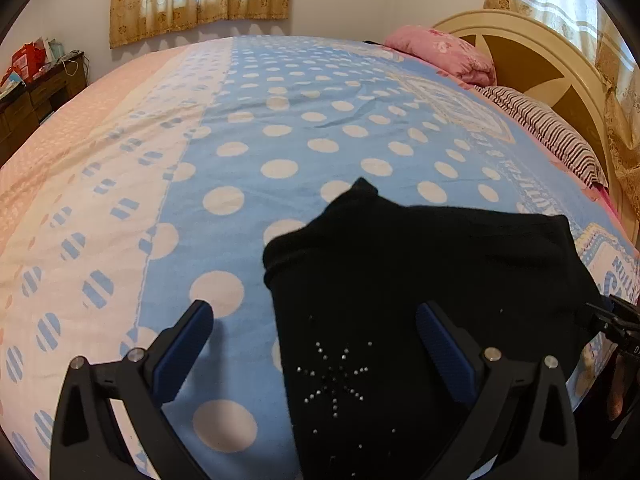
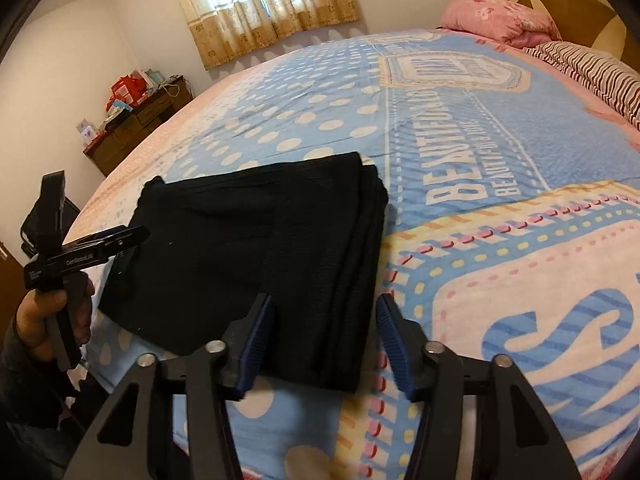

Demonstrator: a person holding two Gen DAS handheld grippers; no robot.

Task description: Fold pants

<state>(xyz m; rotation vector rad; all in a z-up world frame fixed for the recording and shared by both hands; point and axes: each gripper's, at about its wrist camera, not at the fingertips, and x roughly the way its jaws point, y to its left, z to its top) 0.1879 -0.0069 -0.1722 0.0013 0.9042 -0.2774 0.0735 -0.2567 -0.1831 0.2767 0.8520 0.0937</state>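
Observation:
The black pants [image 2: 260, 248] lie folded into a thick rectangle on the bed, with stacked fold edges along the right side. In the left wrist view the pants [image 1: 420, 280] show a rhinestone star near the front. My left gripper [image 1: 316, 320] is open and empty, its jaws straddling the pants' left edge just above the cloth. My right gripper [image 2: 324, 316] is open and empty, its jaws either side of the pants' near right corner. The left gripper also shows in the right wrist view [image 2: 132, 236] at the pants' left edge.
The bed carries a blue polka-dot and pink printed cover [image 1: 280, 128]. A pink quilt [image 1: 444, 52] and striped pillow [image 1: 552, 128] lie by the cream headboard [image 1: 532, 52]. A dark dresser [image 2: 140, 120] with boxes stands at the far left wall.

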